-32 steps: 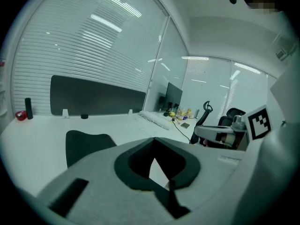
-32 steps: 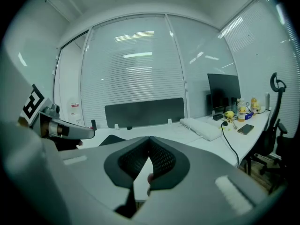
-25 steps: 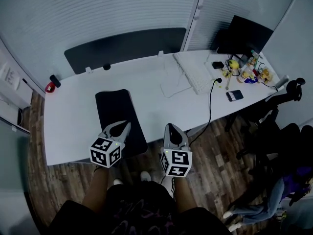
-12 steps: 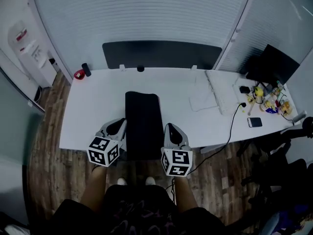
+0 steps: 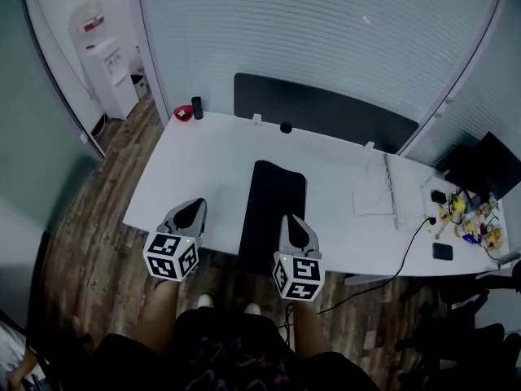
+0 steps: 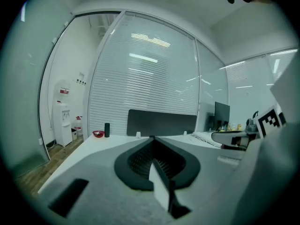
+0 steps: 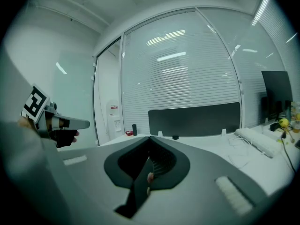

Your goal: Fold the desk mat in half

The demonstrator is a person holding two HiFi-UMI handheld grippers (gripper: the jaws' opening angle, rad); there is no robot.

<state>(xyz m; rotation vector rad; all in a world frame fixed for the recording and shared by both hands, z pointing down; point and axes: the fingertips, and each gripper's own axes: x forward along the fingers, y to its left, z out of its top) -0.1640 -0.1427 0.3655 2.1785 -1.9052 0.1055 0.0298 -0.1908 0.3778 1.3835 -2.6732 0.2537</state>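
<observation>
The black desk mat (image 5: 273, 210) lies as a long narrow strip on the white desk (image 5: 203, 169), running from the middle to the front edge. My left gripper (image 5: 194, 211) hovers at the desk's front edge, left of the mat, with its jaws shut and nothing in them. My right gripper (image 5: 295, 223) hangs just right of the mat's near end, also shut and empty. Neither touches the mat. In the left gripper view the right gripper (image 6: 233, 138) shows at the right. The left gripper (image 7: 70, 123) appears at the left of the right gripper view. The gripper bodies hide the mat in both.
A dark partition panel (image 5: 326, 112) stands along the desk's back edge. A keyboard (image 5: 399, 198), papers (image 5: 368, 198), a cable (image 5: 400, 255), a phone (image 5: 442, 251) and small clutter (image 5: 472, 222) fill the right end. A red bowl (image 5: 183, 112) and dark cylinder (image 5: 197, 107) sit back left.
Both grippers have swung left along the desk's front. The left one was over the mat's near end and is now left of it, so the mat lies between them. Both stayed shut.
</observation>
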